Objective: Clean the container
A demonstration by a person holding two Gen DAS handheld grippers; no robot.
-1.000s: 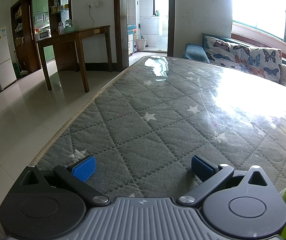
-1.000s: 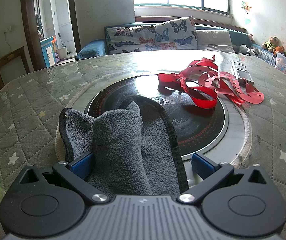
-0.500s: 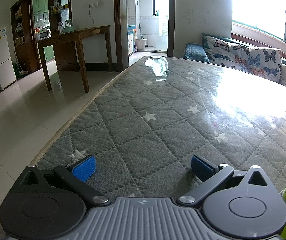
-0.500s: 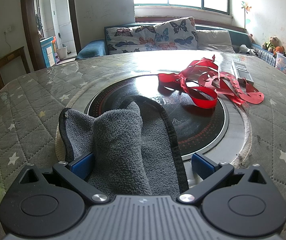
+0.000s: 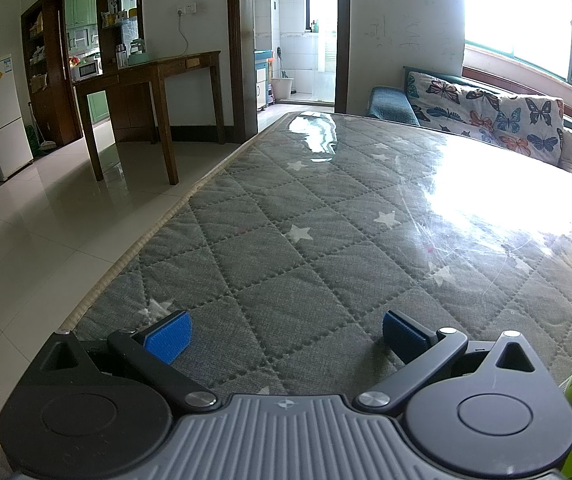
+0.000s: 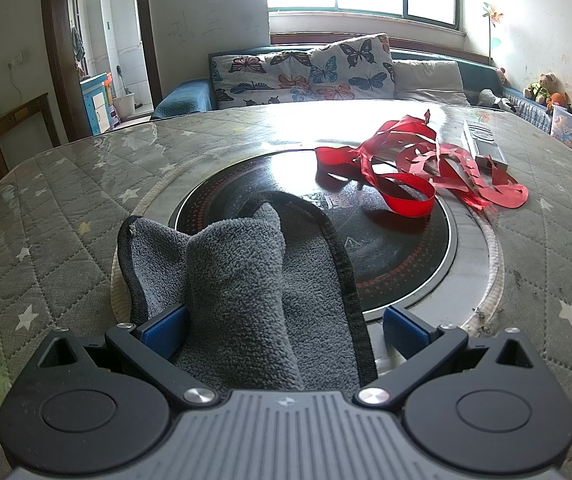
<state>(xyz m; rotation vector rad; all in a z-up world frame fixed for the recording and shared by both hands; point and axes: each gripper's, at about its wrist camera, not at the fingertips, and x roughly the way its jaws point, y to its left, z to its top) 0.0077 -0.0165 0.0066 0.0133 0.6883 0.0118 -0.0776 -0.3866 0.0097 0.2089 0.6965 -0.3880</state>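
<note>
A black round cooktop (image 6: 406, 240) is set into the quilted table (image 6: 46, 240), a grey cloth (image 6: 242, 280) draped over its 7 o'clock edge. The right gripper (image 6: 284, 332) is spread wide around the cloth, unclamped. Red ribbon (image 6: 410, 168) is strewn at 1 o'clock. The left gripper (image 5: 284, 338) is open wide, empty.

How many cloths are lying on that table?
1. A grey cloth lies bunched at the near edge of the black round cooktop, between the open fingers of the right gripper. The left gripper's view shows none. Others could be outside both views.
</note>
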